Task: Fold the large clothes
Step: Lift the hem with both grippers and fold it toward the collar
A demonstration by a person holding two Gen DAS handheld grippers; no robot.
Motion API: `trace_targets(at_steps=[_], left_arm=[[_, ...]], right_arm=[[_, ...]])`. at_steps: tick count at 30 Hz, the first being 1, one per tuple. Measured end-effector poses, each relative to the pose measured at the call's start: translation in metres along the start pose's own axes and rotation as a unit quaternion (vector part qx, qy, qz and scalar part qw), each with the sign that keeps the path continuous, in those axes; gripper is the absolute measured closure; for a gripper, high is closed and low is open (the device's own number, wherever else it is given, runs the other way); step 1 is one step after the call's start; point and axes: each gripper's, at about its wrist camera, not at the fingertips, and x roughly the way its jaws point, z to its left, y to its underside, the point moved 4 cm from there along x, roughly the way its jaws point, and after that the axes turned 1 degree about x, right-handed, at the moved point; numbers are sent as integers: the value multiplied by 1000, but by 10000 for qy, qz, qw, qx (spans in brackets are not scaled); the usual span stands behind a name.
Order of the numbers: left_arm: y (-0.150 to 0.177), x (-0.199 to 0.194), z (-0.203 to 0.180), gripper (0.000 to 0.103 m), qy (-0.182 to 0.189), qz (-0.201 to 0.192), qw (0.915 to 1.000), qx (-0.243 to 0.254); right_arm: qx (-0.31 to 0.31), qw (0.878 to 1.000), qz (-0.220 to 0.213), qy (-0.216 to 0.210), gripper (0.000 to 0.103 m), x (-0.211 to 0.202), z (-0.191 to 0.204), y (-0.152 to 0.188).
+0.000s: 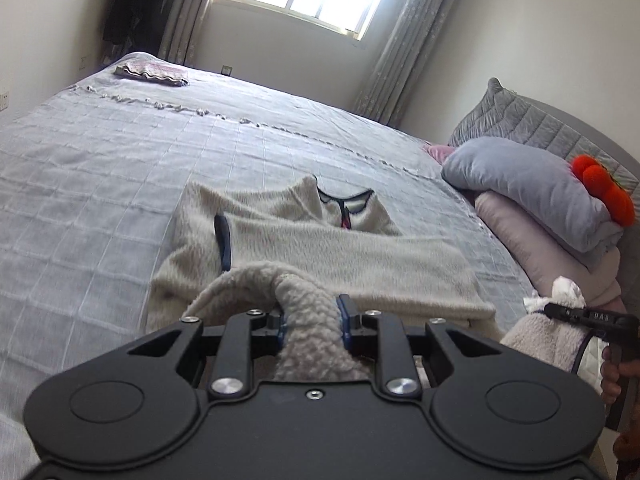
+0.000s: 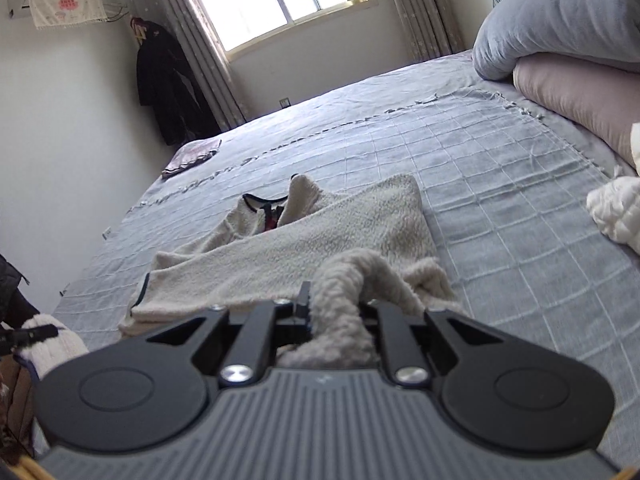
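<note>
Left wrist view: the left gripper (image 1: pixel 312 322) pinches a thick bunch of cream fleece between its blue-padded fingers (image 1: pixel 344 316), at the near hem of a cream fleece jacket (image 1: pixel 320 248) with dark navy trim. The jacket lies on the grey checked bedspread (image 1: pixel 120 160), toward the near edge of the bed, collar pointing away, with one sleeve folded across the body. At the right edge of the view the right gripper (image 1: pixel 560 312) shows from the side, pressed onto another piece of the same fleece. A small folded cloth (image 1: pixel 152 72) sits near the bed's far corner, and stacked pillows (image 1: pixel 540 192) with an orange plush item (image 1: pixel 604 192) lie at the headboard end.

Right wrist view: the right gripper (image 2: pixel 332 312) is clamped on a bunch of the jacket (image 2: pixel 304 240) hem at the near right corner. A white cloth (image 2: pixel 616 212) lies near the bed's right edge, and a dark coat (image 2: pixel 168 80) hangs in the room's corner.

With both hem corners held and the sleeves apparently in, the step in hand looks like the bottom-to-top fold. The next move calls for lifting both corners evenly, carrying them toward the collar and laying them down aligned, without dragging the lower layer.
</note>
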Motion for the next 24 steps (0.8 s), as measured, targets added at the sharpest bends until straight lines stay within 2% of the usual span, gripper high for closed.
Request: trace_targets(at_steps=[6, 14, 19, 24], left_arm=[[-41, 51, 22, 79, -276, 2, 9995, -166], [-65, 149, 64, 75, -793, -75, 9968, 55], [-63, 203, 91, 72, -505, 153, 9986, -40], [-68, 210, 96, 71, -308, 233, 9986, -363]], right_arm=[[196, 9995, 79, 220, 92, 59, -11, -32], [475, 9939, 320, 942, 92, 161, -49, -60], [978, 9909, 364, 845, 92, 200, -75, -56], [899, 9914, 544, 785, 90, 208, -76, -61]])
